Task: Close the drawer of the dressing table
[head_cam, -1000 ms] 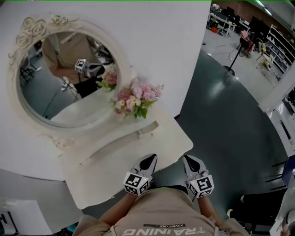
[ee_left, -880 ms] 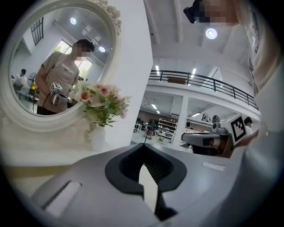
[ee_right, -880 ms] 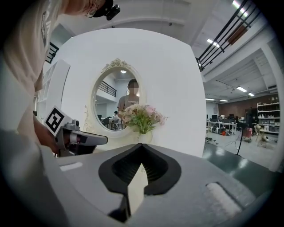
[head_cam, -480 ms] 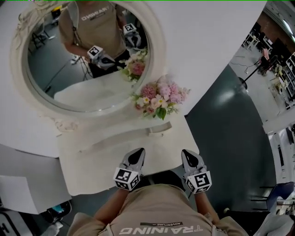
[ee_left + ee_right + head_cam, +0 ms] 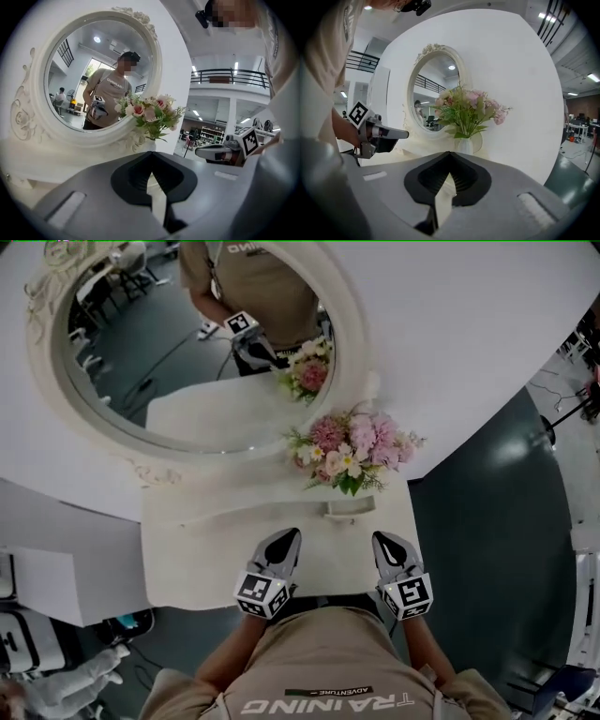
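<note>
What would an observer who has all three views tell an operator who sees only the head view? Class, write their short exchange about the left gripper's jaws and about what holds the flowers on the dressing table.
Operator: From above I can't see between the left gripper's jaws. Are they apart?
Observer: No. In the left gripper view, the left gripper has its jaws meeting at the tips, with nothing held between them.
Operator: The blooms hide whatever they stand in. What is it?
Observer: The right gripper view shows the flowers from the side. Their stems go down into a small clear vase that stands upright.
</note>
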The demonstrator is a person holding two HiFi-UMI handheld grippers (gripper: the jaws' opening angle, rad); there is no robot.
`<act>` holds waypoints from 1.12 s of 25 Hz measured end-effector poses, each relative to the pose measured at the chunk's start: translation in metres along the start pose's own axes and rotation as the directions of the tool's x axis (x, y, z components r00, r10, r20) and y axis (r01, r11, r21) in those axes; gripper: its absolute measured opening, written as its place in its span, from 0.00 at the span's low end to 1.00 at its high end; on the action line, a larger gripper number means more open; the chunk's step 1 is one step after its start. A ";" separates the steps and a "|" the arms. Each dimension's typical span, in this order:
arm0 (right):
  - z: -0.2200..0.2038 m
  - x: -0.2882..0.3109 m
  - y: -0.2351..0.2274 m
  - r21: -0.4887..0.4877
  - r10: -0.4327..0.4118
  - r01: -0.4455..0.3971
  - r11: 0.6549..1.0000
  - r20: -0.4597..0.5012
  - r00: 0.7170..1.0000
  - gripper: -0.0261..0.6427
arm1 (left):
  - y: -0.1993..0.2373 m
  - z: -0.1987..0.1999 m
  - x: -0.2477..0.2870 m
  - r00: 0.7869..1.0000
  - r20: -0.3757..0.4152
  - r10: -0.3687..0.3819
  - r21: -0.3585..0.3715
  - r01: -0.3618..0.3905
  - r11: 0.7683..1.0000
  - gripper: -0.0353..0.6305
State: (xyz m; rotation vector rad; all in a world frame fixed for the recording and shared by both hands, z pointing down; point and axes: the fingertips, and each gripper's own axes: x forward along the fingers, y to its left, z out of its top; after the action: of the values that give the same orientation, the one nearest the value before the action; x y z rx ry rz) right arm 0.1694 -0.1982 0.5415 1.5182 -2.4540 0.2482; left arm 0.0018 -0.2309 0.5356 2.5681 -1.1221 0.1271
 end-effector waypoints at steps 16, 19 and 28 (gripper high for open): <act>-0.019 0.043 -0.035 0.010 0.180 -0.180 0.984 -0.031 0.983 0.04 | -0.012 0.020 0.029 0.988 0.014 0.152 0.042 -0.152 0.987 0.07; -0.029 0.045 -0.037 0.014 0.191 -0.190 0.982 -0.052 0.980 0.04 | -0.018 0.017 0.030 0.988 0.019 0.151 0.030 -0.152 0.988 0.07; -0.042 0.041 -0.025 0.037 0.146 -0.143 0.989 -0.090 0.985 0.04 | -0.030 0.013 0.026 0.997 0.023 0.070 0.031 -0.071 0.997 0.07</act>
State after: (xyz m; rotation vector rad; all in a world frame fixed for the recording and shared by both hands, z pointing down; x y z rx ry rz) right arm 0.1794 -0.2325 0.5942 1.3097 -2.4995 0.3751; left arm 0.0404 -0.2346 0.5209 2.5643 -1.2293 0.1354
